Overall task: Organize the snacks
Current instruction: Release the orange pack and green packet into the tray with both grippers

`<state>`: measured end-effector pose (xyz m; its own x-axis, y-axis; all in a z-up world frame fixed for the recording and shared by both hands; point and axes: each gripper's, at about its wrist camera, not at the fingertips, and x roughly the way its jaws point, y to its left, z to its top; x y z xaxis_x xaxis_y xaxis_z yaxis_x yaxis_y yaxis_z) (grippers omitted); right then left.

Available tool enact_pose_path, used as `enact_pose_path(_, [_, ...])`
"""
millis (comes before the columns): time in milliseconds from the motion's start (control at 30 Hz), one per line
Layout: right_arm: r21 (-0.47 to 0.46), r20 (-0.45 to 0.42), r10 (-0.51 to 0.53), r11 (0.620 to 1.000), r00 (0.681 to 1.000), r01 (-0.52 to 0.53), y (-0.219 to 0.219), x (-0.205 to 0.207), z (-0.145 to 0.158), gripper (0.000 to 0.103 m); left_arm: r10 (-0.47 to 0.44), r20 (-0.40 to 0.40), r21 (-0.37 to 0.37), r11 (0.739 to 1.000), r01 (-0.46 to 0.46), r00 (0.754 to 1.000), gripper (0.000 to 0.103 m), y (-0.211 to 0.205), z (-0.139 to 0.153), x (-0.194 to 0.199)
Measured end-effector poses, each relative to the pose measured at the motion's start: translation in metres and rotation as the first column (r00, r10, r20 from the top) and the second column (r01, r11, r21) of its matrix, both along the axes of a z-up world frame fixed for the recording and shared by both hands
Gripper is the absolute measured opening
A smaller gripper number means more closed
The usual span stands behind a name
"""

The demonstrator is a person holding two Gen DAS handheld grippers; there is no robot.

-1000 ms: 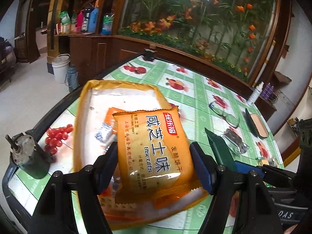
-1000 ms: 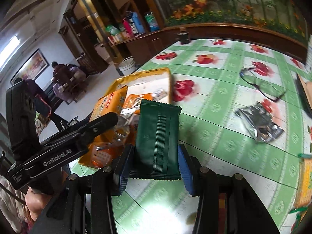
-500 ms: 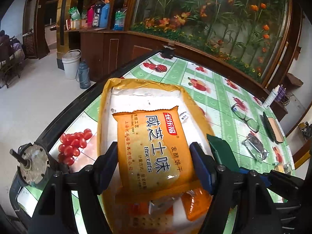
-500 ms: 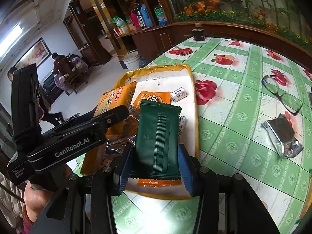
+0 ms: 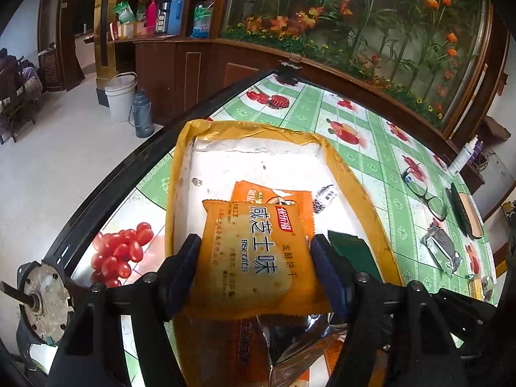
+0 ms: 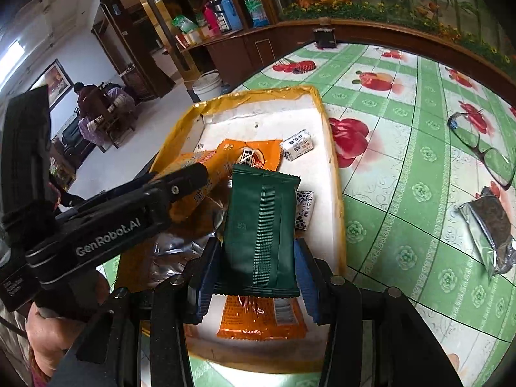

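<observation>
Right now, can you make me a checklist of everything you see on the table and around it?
Surface: table under a green checked cloth with fruit pictures.
Job's things: yellow-rimmed tray holding orange packets and small white sweets; silver packet lying out on the cloth.
Clutter: glasses; grey motor at the table edge.
Grippers: left gripper shut on the orange biscuit packet, right gripper shut on the green packet, both over the tray.
Cables: nothing seen.
Surroundings: white bucket on the floor, wooden cabinets, flower display behind glass, people seated far off.
</observation>
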<state>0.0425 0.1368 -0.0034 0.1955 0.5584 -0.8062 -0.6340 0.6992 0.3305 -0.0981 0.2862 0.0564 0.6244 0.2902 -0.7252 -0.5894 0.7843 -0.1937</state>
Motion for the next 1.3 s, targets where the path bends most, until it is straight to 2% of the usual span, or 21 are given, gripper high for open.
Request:
enact_pose_path(433, [-0.028, 0.039, -0.002, 1.0, 0.999, 0.003, 0.006, 0.001, -0.011, 0.051, 0.012, 0.034, -0.036, 0.999, -0.011, 0.999, 0.07, 0.005, 0.001, -0.005])
enact_pose_path(667, [0.003, 0.028, 0.006, 1.0, 1.0, -0.006, 0.001, 0.001, -0.005, 0.051, 0.011, 0.07, -0.048, 0.999, -0.008, 0.997, 0.077, 0.0, 0.001, -0.011])
enact_pose_path(1067, [0.069, 0.015, -0.028, 0.997, 1.0, 0.026, -0.023, 0.004, 0.015, 0.051, -0.022, 0.101, -0.032, 0.999, 0.025, 0.995, 0.077, -0.022, 0.019, -0.014])
enact_pose_path(1300, [0.1, -0.039, -0.056, 0.993, 0.998, 0.06, -0.041, 0.009, 0.017, 0.051, -0.073, 0.113, -0.021, 0.997, 0.076, 0.991, 0.077, -0.049, 0.026, -0.011])
